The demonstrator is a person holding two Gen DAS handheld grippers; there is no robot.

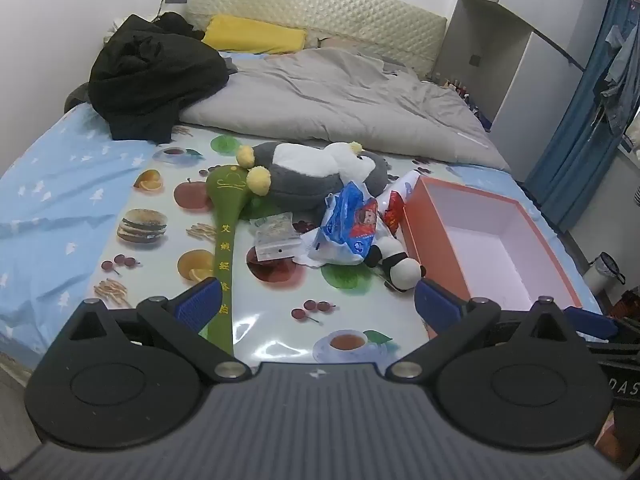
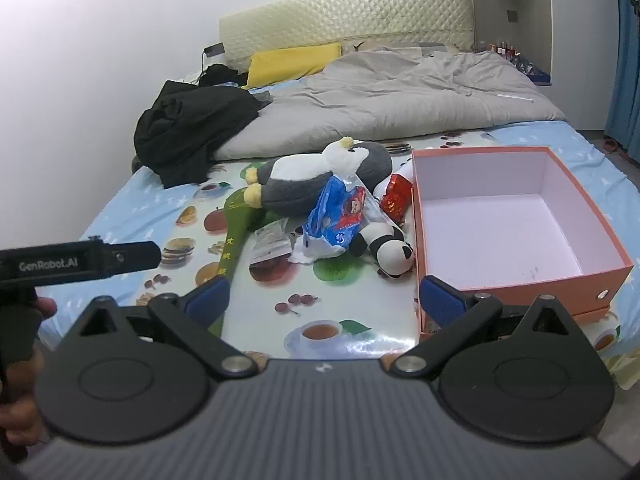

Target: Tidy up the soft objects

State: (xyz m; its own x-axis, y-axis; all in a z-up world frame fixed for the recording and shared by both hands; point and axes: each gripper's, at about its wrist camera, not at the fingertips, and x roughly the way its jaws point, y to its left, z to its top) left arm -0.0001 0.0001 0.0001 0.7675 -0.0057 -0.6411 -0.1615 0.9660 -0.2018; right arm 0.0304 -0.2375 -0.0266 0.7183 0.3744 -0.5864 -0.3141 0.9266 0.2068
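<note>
Partly hidden: panda plush (image 2: 390, 250) behind bag (image 2: 340, 216).

Bed (image 2: 132, 208) with printed mat (image 2: 280, 292), grey duvet (image 2: 400, 100), black clothes (image 2: 192, 128)

Left gripper (image 1: 316, 304) low in frame, jaws wide apart, empty; right gripper (image 2: 322, 300) likewise, angled downward.

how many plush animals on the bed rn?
2. The penguin lies on its back mid-bed, just in front of the grey duvet. The small panda lies beside the orange box, at its left wall. More may hide under the snack bags.
</note>
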